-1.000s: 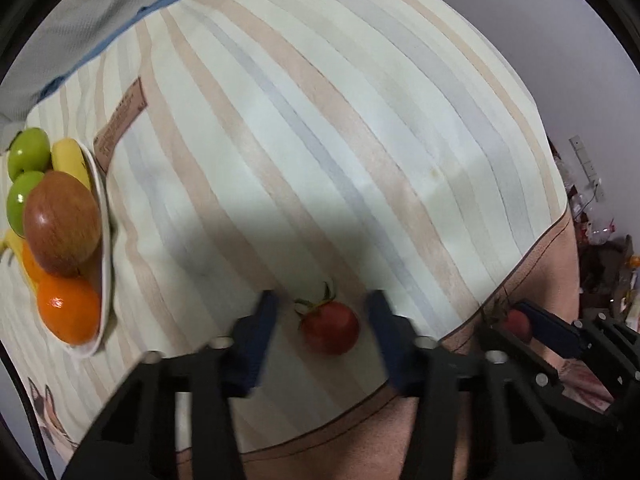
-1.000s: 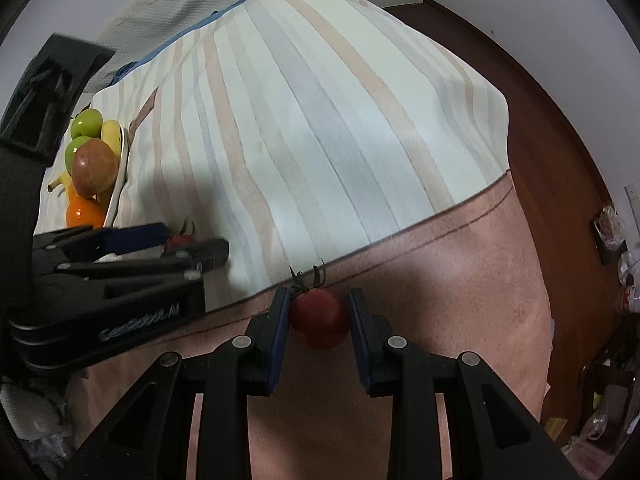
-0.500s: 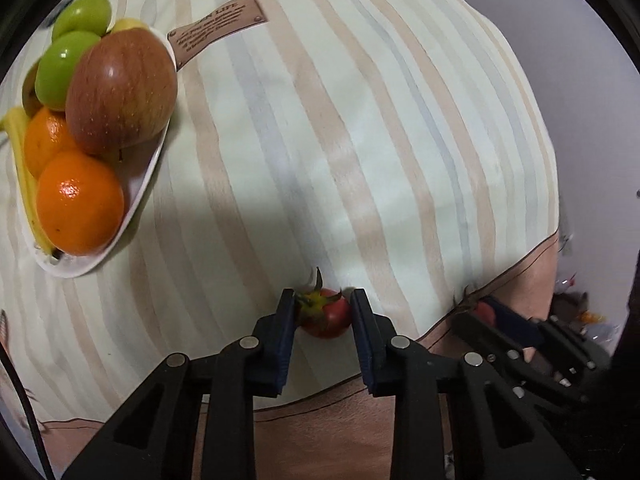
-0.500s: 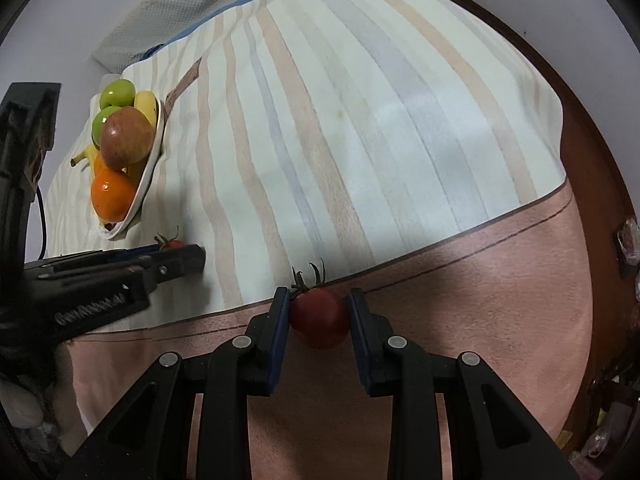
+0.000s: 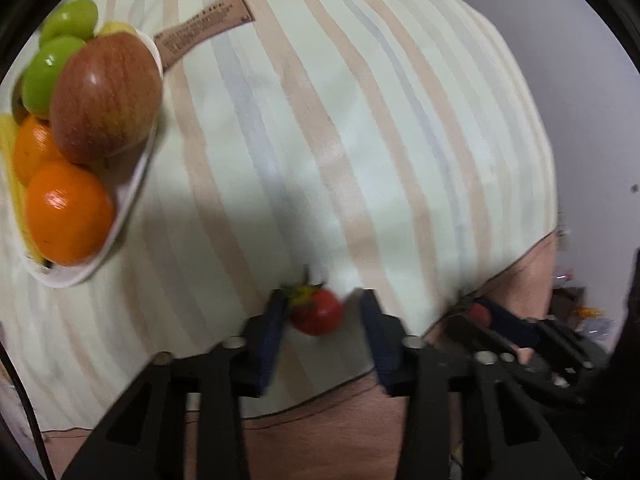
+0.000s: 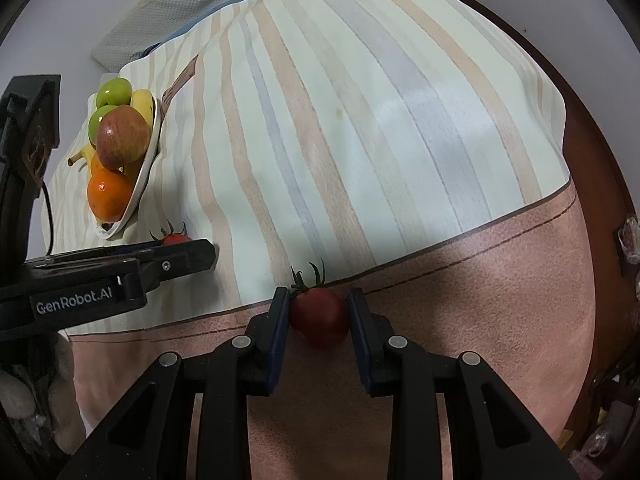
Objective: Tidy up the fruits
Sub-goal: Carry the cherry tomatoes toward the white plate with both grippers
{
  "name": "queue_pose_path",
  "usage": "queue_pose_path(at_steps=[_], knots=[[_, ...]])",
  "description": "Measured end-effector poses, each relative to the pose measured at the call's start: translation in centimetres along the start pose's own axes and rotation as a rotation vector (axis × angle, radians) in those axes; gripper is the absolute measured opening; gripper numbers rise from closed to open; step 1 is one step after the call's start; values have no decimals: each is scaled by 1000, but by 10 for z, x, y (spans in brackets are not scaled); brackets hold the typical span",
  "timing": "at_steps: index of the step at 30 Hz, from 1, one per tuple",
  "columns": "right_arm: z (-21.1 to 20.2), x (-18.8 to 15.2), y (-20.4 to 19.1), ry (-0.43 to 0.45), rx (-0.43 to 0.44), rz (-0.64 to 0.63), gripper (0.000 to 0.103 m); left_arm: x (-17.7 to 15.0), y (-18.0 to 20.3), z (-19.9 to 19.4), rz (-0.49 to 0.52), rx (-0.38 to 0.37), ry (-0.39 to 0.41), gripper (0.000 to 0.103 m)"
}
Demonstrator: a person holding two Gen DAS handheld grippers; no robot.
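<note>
L gripper point(image 5: 323, 305), black w/ blue pads, points steeply down at a small bright-red tomato with a green calyx point(image 5: 318, 314). Its pads stand slightly apart: the tomato touches the pad on the view's left, and a sliver of cloth shows btwn it and the other pad, so it isn't clamped, though the pic is blurred there. That tomato sits on the cream bedcover with tan and grey-blue stripes point(image 5: 360, 140), near the cover's front edge. R gripper point(image 6: 319, 304), same build, is pinched tight on a darker red tomato with a thin dark stem point(image 6: 320, 318); both pads press its sides. It is over the pinkish-brown border band point(image 6: 480, 300), just past the seam w/ the striped part. The 2 grippers are near each other, L one to the left in the R wrist view, its tomato partly hidden behind the fingers there. Further back-left on the cover stands a white shallow bowl point(image 5: 136, 188) piled w/ fruit: a big red-yellow apple point(image 5: 106, 96) on top, two green apples point(image 5: 48, 76) behind it, oranges point(image 5: 68, 212) in front and under, a yellow banana point(image 6: 142, 104) along the rim. A brown rectangular fabric label point(image 5: 204, 26) is on the cover just beside the bowl. Both tomatoes are well apart from the bowl, not in it.
</note>
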State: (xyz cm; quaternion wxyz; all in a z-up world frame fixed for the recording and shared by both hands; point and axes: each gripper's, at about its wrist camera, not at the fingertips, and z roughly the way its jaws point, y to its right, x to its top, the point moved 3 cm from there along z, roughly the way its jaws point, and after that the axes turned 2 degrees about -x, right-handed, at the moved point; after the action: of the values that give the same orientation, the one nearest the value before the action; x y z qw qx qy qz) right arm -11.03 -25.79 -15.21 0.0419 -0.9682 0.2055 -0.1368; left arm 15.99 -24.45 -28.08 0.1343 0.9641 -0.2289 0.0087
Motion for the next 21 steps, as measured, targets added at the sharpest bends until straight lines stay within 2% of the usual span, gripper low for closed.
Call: queue_pose_path(at_steps=[1, 4, 7, 13, 17, 21], knots=[[0, 0, -2, 4, -9, -8, 32, 0, 0, 0, 4, 10, 6, 24], [-2, 0, -4, 15, -20, -17, 32, -1, 4, -4, -3, 6, 21, 24], [-7, 0, -6, 29, -11, -13, 31, -1, -2, -17, -10, 20, 46, 24], [-25, 4, -17, 56, 30, -20, 31, 2, -16, -49, -62, -9, 106, 24], [-42, 15, -39, 85, 79, -48, 31, 4, -43, -87, -107, -15, 177, 24], [-54, 33, -79, 110, 148, -102, 31, 5, -79, -112, -168, 1, 225, 24]])
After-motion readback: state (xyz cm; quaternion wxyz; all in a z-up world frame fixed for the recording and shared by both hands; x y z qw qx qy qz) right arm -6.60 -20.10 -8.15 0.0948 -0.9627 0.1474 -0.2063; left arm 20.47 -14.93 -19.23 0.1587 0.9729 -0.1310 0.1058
